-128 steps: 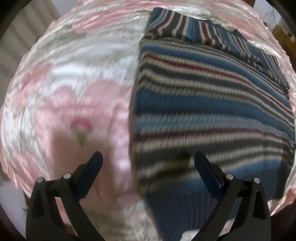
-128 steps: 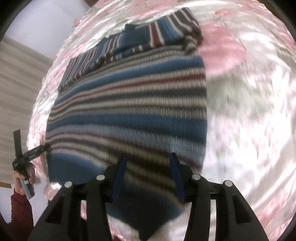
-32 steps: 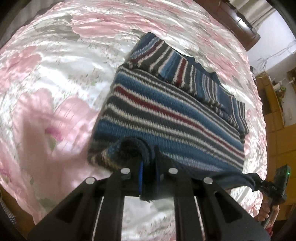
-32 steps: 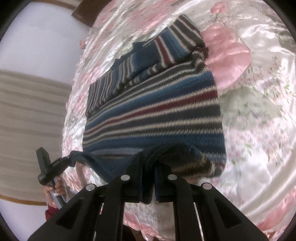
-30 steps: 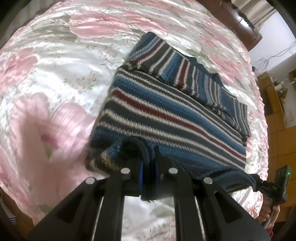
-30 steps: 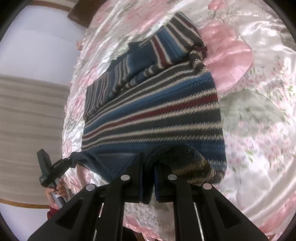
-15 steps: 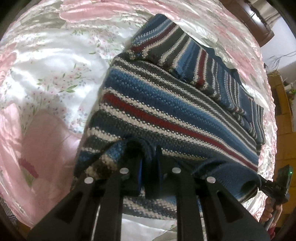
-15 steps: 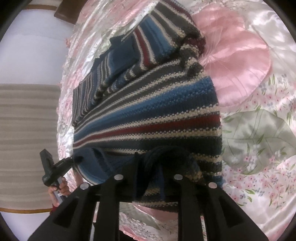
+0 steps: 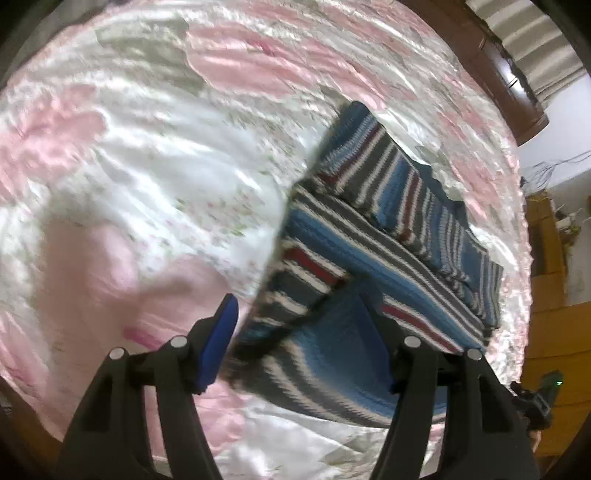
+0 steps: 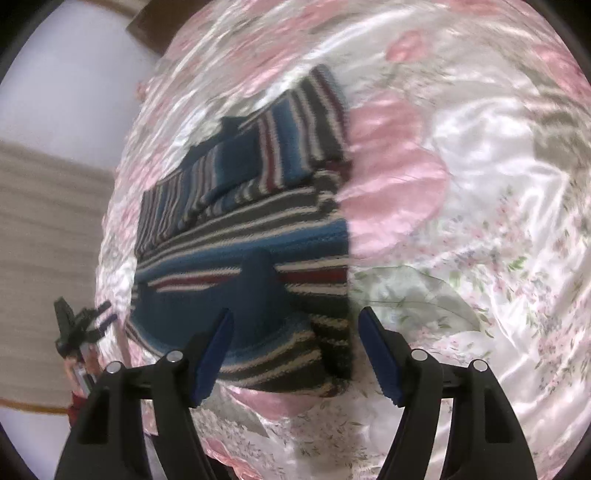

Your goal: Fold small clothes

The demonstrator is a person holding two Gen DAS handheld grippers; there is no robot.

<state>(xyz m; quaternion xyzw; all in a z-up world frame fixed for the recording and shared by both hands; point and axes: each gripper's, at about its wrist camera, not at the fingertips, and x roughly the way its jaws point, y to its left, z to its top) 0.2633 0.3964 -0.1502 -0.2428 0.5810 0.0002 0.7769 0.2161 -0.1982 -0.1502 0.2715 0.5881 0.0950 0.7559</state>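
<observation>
A knitted sweater (image 9: 373,254) (image 10: 243,236) with blue, grey, white and red stripes lies on a pink floral satin bedspread (image 9: 155,155) (image 10: 480,206). Its sleeves are folded across the top. Its lower hem (image 9: 332,354) (image 10: 258,332) lies turned up over the body. My left gripper (image 9: 297,306) hangs open just above the hem's left end, holding nothing. My right gripper (image 10: 295,314) is open over the hem's right end, also holding nothing. Each view catches the other gripper at its edge: the right gripper (image 9: 535,398) and the left gripper (image 10: 79,326), the latter with a hand below it.
A dark wooden bed end (image 9: 513,85) (image 10: 147,22) borders the far side of the bedspread. Yellow wooden furniture (image 9: 546,258) stands to the right. A pale wall (image 10: 66,85) rises beyond the bed, with beige striped fabric (image 10: 37,206) to the left.
Both grippers were shut on the sweater's hem, carrying it over the body. Now both have opened and let it go, and the hem rests folded on the sweater.
</observation>
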